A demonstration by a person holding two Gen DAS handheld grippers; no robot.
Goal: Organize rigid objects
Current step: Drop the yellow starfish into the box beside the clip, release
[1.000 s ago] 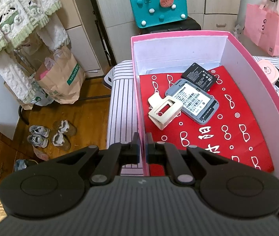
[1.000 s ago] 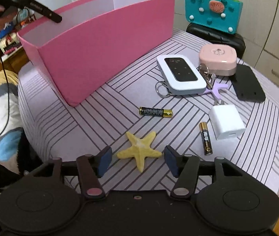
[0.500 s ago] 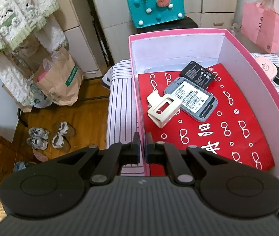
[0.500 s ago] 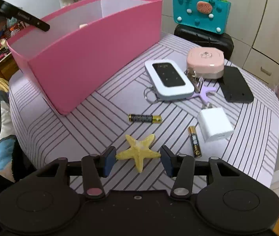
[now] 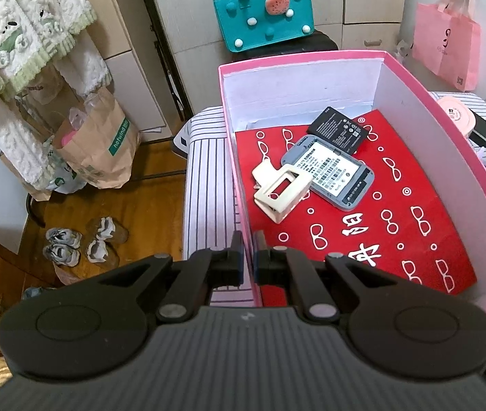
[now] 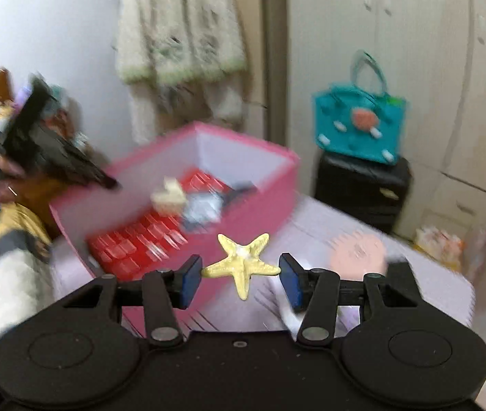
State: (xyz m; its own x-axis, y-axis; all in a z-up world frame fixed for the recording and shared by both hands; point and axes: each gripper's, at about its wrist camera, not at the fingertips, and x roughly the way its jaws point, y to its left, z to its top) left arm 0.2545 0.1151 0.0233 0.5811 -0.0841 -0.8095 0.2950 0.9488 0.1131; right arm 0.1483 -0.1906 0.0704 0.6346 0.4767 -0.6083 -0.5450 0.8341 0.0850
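Starfish [image 6: 241, 263], on the table a second ago, now hangs clamped between the right gripper [image 6: 241, 275] fingers, lifted just short of the pink box [image 6: 253, 188]. Left gripper [image 5: 248, 257] stays clenched on the box wall. Next likely: drop-in.

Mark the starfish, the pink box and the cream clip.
starfish [image 6: 241, 263]: right wrist view, centre of its body.
pink box [image 5: 445, 144]: left wrist view, white inner right wall.
cream clip [image 5: 282, 191]: left wrist view, its rectangular frame.
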